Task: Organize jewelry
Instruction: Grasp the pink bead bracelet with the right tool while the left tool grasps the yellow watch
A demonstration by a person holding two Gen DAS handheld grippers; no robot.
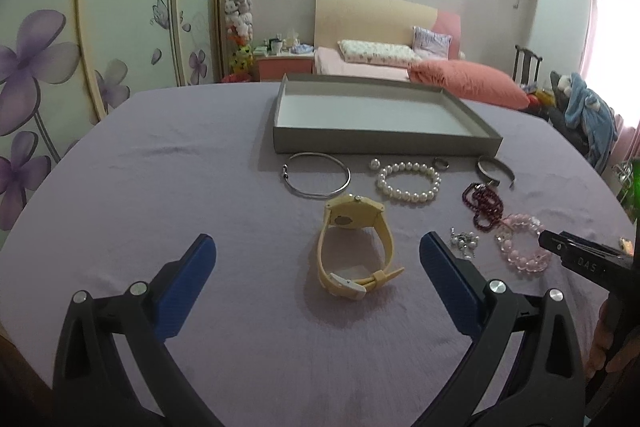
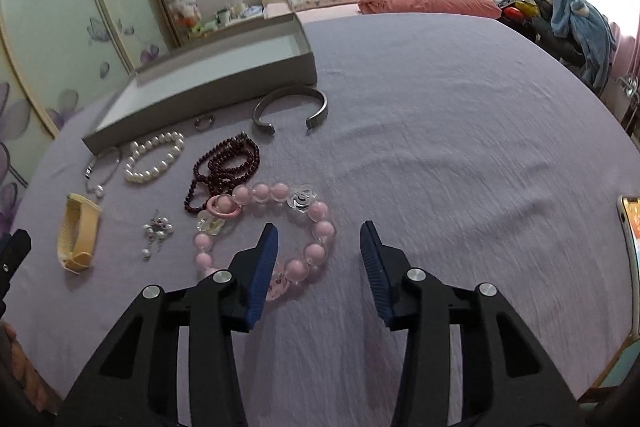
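gaping left gripper (image 1: 316,247) (right (image 2: 318,241) narrower)

Left claw (image 1: 316,251): black plastic arms with cut-out slots, round silver screw heads at the pivots, ribbed blue pads (image 1: 188,291) on the fingers. Right claw (image 2: 318,247): same build, black frame, silver screws, blue ribbed pads (image 2: 262,275). White lettering on its body, possibly "DAS", partly cut off.

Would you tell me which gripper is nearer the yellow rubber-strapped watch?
Left. The left gripper straddles the watch; the right gripper is off beside it, over the pink bead bracelet.
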